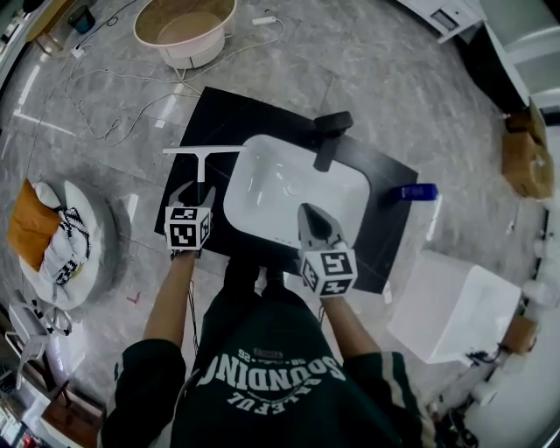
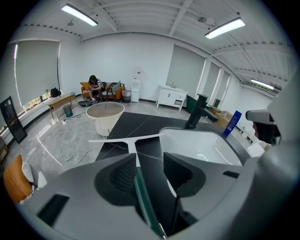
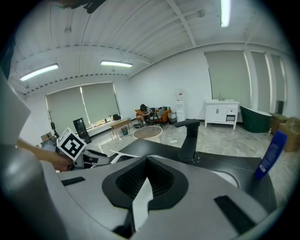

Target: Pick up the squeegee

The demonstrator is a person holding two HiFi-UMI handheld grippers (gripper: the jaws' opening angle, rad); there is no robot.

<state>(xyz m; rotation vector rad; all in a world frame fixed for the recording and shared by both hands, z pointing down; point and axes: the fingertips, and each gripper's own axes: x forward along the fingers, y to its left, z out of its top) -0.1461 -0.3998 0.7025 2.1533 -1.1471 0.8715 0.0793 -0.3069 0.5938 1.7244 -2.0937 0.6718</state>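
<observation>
A white T-shaped squeegee [image 1: 203, 157] lies on the black counter [image 1: 214, 118], left of the white basin [image 1: 262, 171]. My left gripper [image 1: 192, 194] is open at the near end of its handle. In the left gripper view the handle [image 2: 132, 149] runs in between the spread jaws, and the blade [image 2: 112, 139] lies crosswise beyond them. My left gripper [image 2: 149, 157] is not closed on it. My right gripper [image 1: 313, 220] hovers over the basin's near rim, shut and holding nothing. The right gripper view has the squeegee [image 3: 123, 152] low at the left.
A black faucet [image 1: 331, 136] stands at the basin's far side and a blue bottle [image 1: 413, 192] at its right. On the floor are a beige tub [image 1: 185, 26], loose cables [image 1: 105, 96], a white basin unit [image 1: 455, 306] and cardboard boxes [image 1: 525, 153].
</observation>
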